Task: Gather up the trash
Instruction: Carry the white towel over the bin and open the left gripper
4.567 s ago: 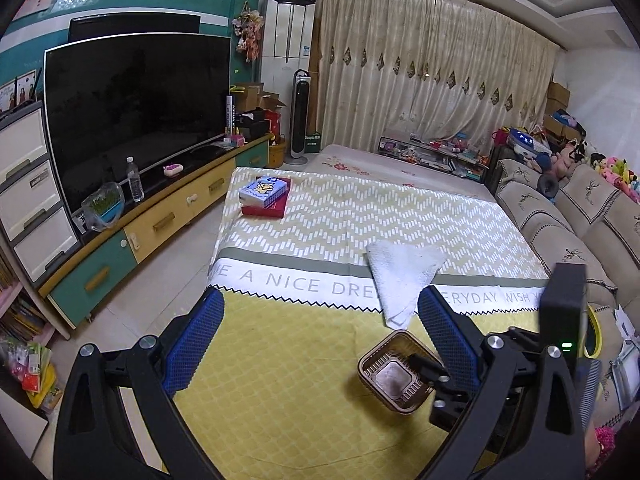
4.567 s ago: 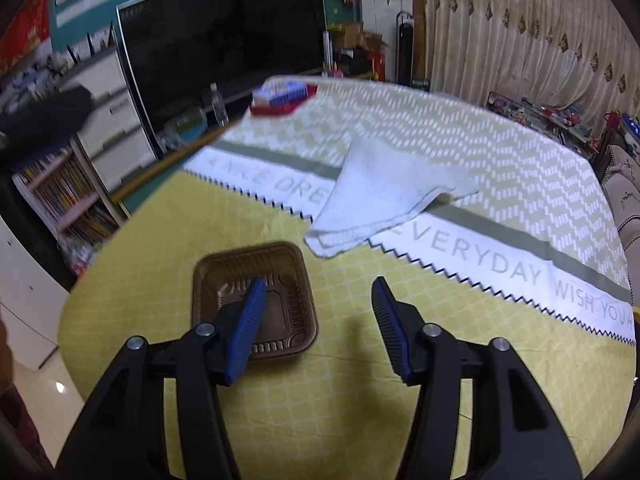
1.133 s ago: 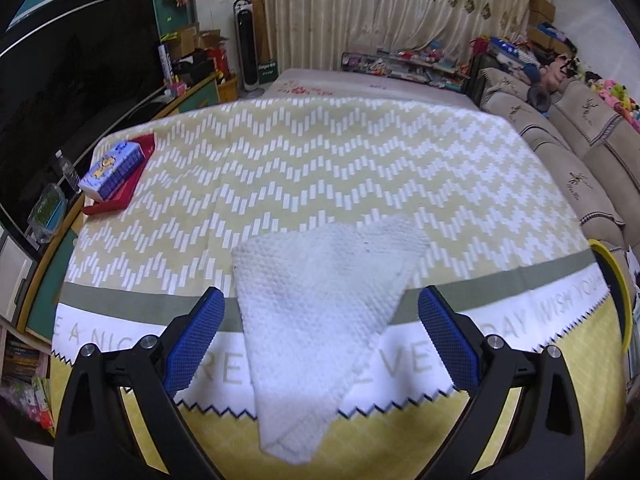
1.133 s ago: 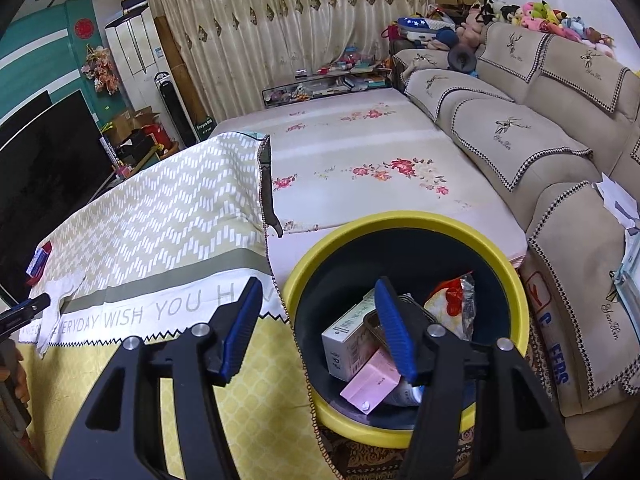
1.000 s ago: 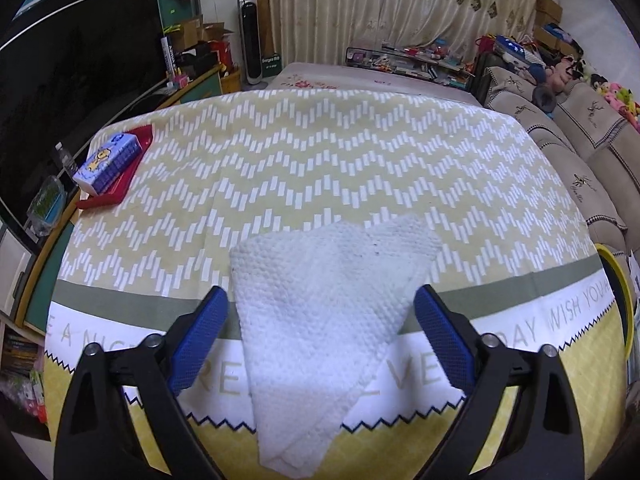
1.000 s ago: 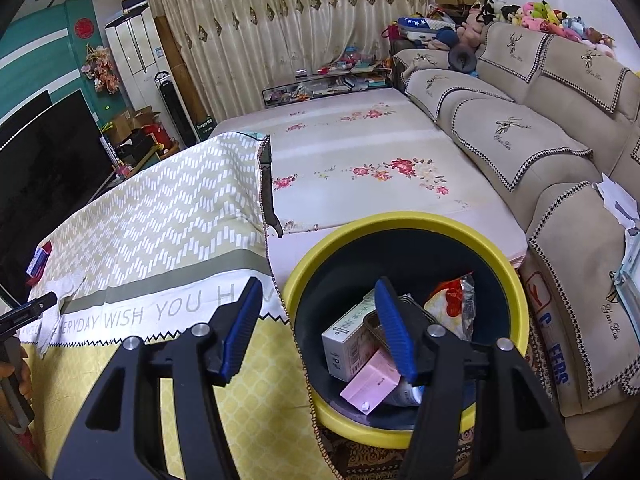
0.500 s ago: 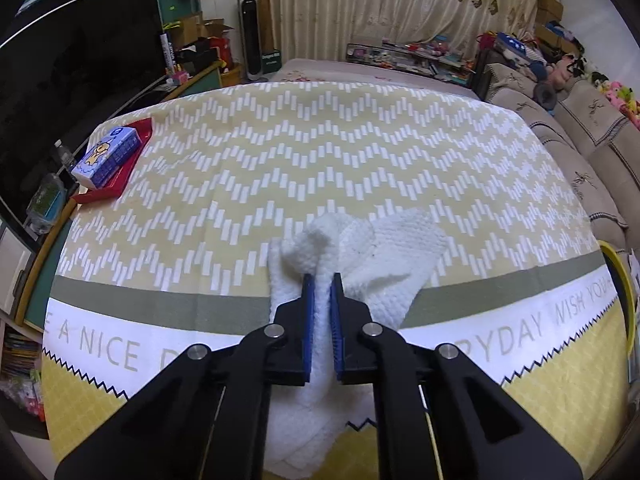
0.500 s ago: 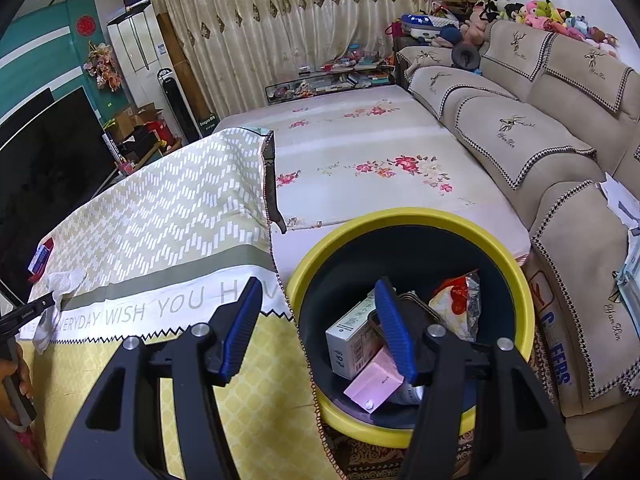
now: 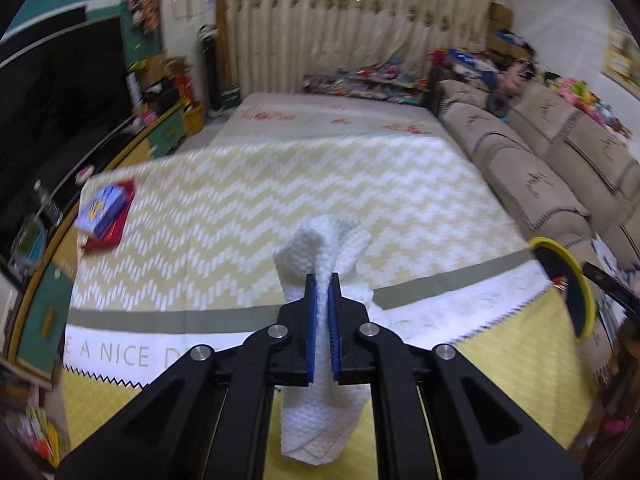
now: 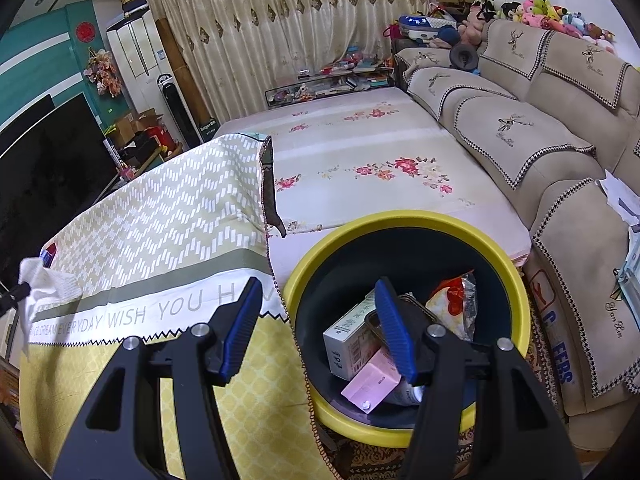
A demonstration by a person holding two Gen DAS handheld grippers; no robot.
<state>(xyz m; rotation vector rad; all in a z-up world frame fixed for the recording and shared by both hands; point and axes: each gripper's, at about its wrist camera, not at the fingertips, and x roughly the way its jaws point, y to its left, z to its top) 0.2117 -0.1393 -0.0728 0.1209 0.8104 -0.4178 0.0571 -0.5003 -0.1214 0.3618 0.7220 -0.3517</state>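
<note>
Left gripper (image 9: pixel 322 280): jaws closed on a white paper towel (image 9: pixel 320 248), held above the table (image 9: pixel 224 216). The towel is embossed, soft and crumpled. Its long axis runs roughly vertical: a bunched fold stands above the blue ribbed pads (image 9: pixel 311 320), and the remainder hangs below them, clear of the yellow lattice-print tablecloth. The cloth's chevron section beyond the towel is bare. At the left table edge, well apart, a blue box (image 9: pixel 102 209) lies on a red tray (image 9: pixel 109 228).

Right gripper (image 10: pixel 318 322): jaws spread wide, gripping nothing, positioned over the near rim of a round yellow-rimmed trash bin (image 10: pixel 404 220). The bin stands just beside the right table edge, against the sofa (image 10: pixel 560 152). The bin's dark interior holds a white carton (image 10: pixel 348 336), a pink box (image 10: pixel 370 384) and a red-and-white wrapper (image 10: pixel 452 296).
</note>
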